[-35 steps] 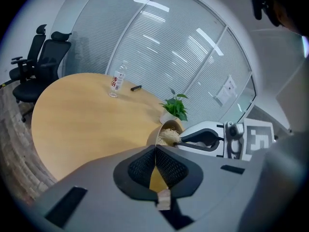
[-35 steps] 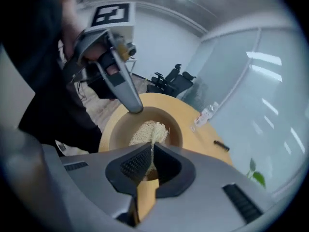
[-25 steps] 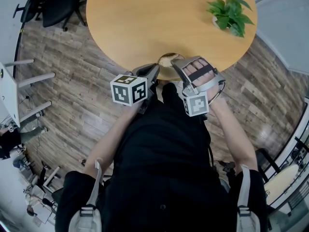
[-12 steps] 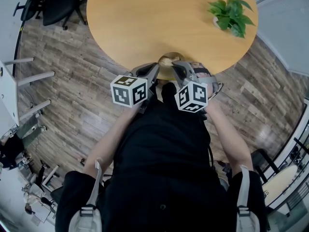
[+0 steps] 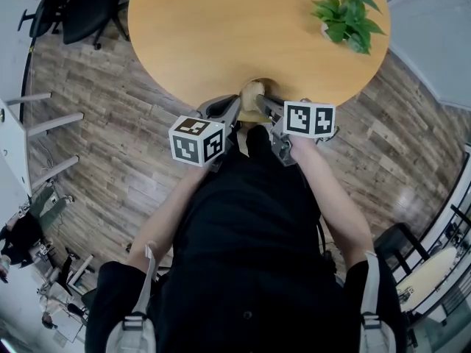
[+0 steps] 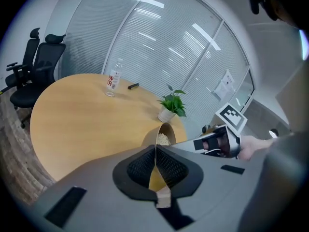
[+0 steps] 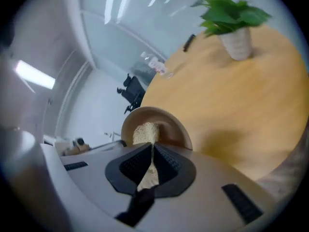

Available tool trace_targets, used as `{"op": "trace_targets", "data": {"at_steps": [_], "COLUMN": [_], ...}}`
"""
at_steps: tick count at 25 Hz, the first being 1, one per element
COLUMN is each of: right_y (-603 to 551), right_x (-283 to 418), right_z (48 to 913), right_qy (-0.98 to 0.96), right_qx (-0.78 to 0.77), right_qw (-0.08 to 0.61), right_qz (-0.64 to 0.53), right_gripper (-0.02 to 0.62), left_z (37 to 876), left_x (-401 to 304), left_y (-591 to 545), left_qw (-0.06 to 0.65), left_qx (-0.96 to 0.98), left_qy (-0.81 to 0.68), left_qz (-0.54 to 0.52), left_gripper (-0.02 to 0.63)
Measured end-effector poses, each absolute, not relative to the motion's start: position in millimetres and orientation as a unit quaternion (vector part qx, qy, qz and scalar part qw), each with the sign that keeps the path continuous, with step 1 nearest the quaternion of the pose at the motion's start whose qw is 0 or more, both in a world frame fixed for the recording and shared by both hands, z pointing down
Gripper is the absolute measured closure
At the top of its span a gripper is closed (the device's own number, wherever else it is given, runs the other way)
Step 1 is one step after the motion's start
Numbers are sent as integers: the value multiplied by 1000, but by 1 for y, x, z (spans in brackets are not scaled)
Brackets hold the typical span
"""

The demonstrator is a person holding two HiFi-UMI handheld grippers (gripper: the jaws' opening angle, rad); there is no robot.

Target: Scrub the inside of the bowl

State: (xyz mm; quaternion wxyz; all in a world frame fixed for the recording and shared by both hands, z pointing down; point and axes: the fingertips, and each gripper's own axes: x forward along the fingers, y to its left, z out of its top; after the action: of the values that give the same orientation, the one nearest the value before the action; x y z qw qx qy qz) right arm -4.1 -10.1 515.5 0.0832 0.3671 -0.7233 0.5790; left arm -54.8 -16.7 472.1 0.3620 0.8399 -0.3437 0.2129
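At the near edge of the tabletop (image 5: 221,35), my left hand-held gripper (image 6: 155,162) clamps the tilted bowl (image 7: 170,125) by its rim, and the right hand-held gripper (image 7: 152,164) pinches the sponge (image 7: 144,133) inside it. Mid-scrub, I reckon. Next I'd sweep the sponge round the wall.

Rolled right gripper (image 5: 266,105) over; swung its marker cube (image 5: 309,118) from low and near to up top, farther away.
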Motion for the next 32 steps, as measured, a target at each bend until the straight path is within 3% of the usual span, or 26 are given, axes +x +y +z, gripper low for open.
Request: {"op": "trace_targets", "data": {"at_steps": [3,6,12,15,23,32], "right_y": [-19,-20,-19,-24,-32,-15], "right_x": [2,10,16,22,22,-3], "right_z": [511,515,515,513,490,483], "right_qy": [-644,-573,-564,-609,-814,-858], "right_qx": [372,380,412,430,434,283], "right_qw": [-43,-126,-119,-68,234,422], "right_qz": [667,715,706,663,306,-77], "right_gripper": [569,569,569,569,569,569], "left_z": [471,471,469,467,470,474], "left_x": [-53,-57,-62,-54,-50,-44], "left_y": [-19,-23,-26,-24,-20,-13], "left_qw": [357,349,347,341,331,334], "left_qx": [842,839,838,846,851,852], "left_qy": [-346,-357,-366,-352,-335,-318], "left_qz": [211,214,207,210,232,247], "left_gripper": [591,591,591,591,591,591]}}
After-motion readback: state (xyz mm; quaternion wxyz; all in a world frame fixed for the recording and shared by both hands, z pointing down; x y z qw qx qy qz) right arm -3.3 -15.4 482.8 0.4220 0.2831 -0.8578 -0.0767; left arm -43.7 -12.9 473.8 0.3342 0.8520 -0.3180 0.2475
